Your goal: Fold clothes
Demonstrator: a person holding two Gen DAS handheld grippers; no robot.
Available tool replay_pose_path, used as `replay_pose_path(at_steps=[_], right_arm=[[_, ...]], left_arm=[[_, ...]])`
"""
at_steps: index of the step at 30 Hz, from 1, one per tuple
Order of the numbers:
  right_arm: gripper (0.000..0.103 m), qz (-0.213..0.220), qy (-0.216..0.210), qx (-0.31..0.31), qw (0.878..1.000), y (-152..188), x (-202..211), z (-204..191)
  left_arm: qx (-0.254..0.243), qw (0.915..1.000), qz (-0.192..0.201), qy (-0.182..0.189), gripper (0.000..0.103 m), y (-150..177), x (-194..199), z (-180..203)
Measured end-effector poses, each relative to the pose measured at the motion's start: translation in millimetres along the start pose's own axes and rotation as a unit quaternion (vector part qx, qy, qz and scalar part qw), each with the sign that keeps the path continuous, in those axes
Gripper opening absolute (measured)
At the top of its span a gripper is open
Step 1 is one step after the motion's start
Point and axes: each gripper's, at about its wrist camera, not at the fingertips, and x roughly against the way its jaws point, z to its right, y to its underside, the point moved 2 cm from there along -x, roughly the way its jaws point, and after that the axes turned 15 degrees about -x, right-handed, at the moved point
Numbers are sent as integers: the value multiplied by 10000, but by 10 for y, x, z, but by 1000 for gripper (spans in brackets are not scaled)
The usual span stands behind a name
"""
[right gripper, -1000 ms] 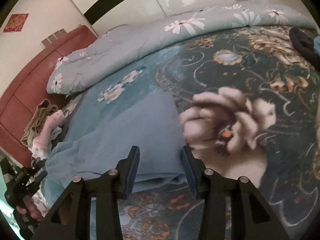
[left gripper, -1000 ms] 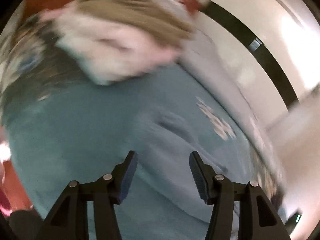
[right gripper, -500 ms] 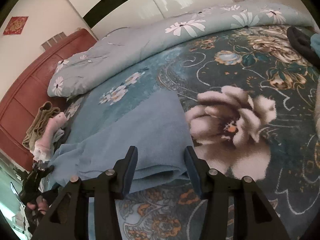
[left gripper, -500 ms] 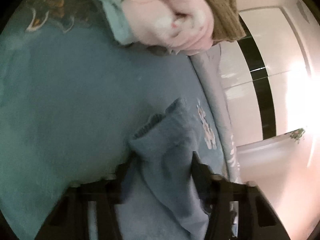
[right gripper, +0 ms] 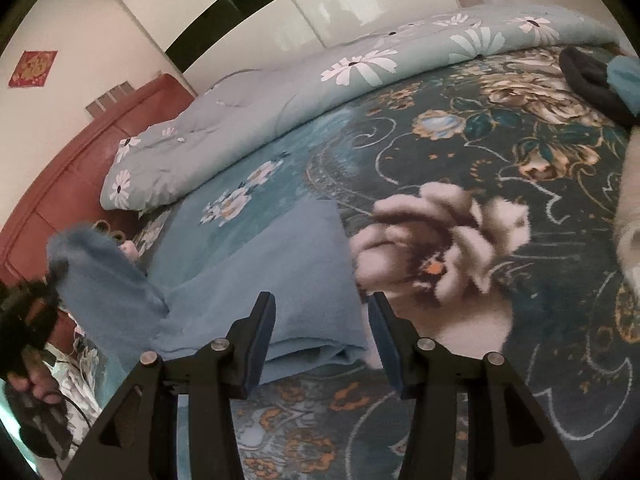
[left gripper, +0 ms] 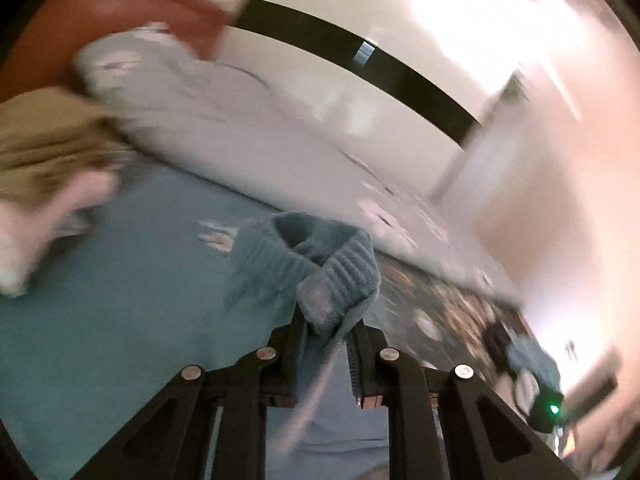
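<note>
A blue knit sweater lies partly folded on the floral bedspread. In the left wrist view its ribbed sleeve cuff is pinched in my left gripper, whose jaws are closing on it, and hangs lifted above the bed. The right wrist view shows that raised sleeve at the far left, with the left gripper blurred behind it. My right gripper hovers open just over the sweater's folded near edge, with nothing pressed between its fingers.
A rolled grey-blue quilt with daisies runs along the bed's far side, below a red headboard. A tan and pink pile of clothes sits near the headboard. A dark garment and a white one lie at the right.
My left gripper has closed on the sleeve cuff, rolled and risen with it off the bed. The right gripper has widened slightly and edged over the sweater's folded edge.
</note>
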Motion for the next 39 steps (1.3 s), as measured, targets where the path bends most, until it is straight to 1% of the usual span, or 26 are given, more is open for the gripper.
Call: replay_pose_path(at_steps=[2,4,7,9,10,11,12,13,14,16,17,18,20,21,22,23,25,28,29,33,36,39], right_arm=[[51,30,-14,-59,10000,-23,36,57],[51,70,33,-110,9999,-49,90,137],[51,143,131,-201,9996,-90,183,272],[51,180,201,-256,9993,-110,237,359],[51,184,227,-274,9992,-115,247,390],[51,183,250,-287,9991,-116,250,415],[51,182,273,-301,9990,-118,253,440],[51,178,250,-309,9991,-115,244,441],[51,173,204,-315,9991,-110,229,430],[51,163,110,-323,9993,-100,194,400],[51,147,30,-322,9994,-97,169,359],[51,126,-64,-320,9994,-93,141,310],[51,64,-254,-242,9994,-70,108,200],[51,31,-350,-196,9992,-56,94,143],[51,-2,-446,-150,9989,-43,79,86],[51,-47,-532,-79,9985,-25,60,28],[51,-225,-653,78,9976,20,-35,-91],[53,-479,-779,258,9955,82,-190,-244],[54,-524,-771,254,9953,91,-237,-264],[56,-540,-800,82,9953,101,-317,-291],[56,-390,-813,362,9953,119,-252,-390],[56,-490,-911,662,9924,124,-282,-538]], left_arm=[[-318,9989,-272,194,19,9,-327,346],[-578,9954,-663,370,19,145,-672,638],[-825,9893,-1063,558,20,437,-923,866],[-867,9849,-1327,691,23,592,-995,897],[-854,9829,-1429,789,26,654,-1020,938],[-875,9824,-1397,881,28,660,-968,970],[-896,9818,-1364,974,34,666,-916,1002],[-918,9811,-1332,1066,53,672,-864,1033],[-942,9802,-1281,1181,68,674,-807,1064],[-1068,9768,-1016,1551,69,627,-587,1102],[-1111,9774,-910,1554,69,607,-490,1086],[-1124,9785,-804,1533,69,584,-401,1055],[-898,9860,-608,1269,69,526,-284,861],[-700,9916,-534,945,69,512,-235,686],[-442,9970,-522,360,71,516,-195,441],[-264,9978,-601,-113,72,549,-203,242],[65,9942,-890,-607,72,646,-238,-106],[703,9882,-1225,-587,72,877,-262,-459],[721,9874,-1280,-582,72,936,-262,-477],[373,9851,-1580,-564,72,1125,-348,-327],[185,9839,-1731,-402,72,1158,-405,-195],[60,9836,-1775,-312,72,1167,-443,-105]])
